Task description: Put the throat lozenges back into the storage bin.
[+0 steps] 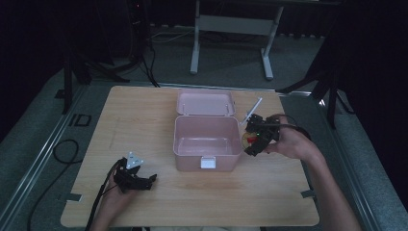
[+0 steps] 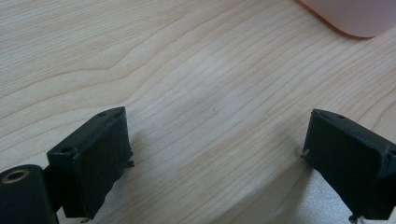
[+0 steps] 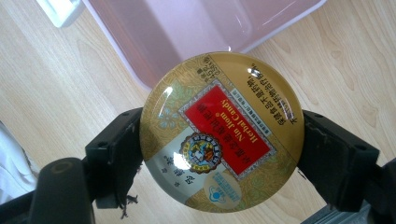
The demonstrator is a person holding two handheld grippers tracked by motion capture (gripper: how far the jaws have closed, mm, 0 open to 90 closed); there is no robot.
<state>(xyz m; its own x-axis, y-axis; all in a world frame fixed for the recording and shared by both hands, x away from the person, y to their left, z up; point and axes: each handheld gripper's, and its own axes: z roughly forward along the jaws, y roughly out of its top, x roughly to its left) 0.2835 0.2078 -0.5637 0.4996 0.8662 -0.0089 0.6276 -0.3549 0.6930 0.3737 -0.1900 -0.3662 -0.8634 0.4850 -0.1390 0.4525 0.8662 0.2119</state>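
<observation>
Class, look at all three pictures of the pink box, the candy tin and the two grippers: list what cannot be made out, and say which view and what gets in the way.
- Candy tin, high view: too small and dim, half hidden by the right gripper; its label is unreadable there.
- Tin's small print, right gripper view: upside down and blurred.
- Pink box, left gripper view: cut off by the top edge.
- White object behind the box, high view: too small to identify.

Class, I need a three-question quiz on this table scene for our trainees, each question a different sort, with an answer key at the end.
1. True or false: the pink box has its lid open.
2. Which tool holds the round candy tin: A left tool, B right tool?
3. Fill in: the left tool's jaws stand ____ over the wooden table.

Key: 1 true; 2 B; 3 open
</observation>
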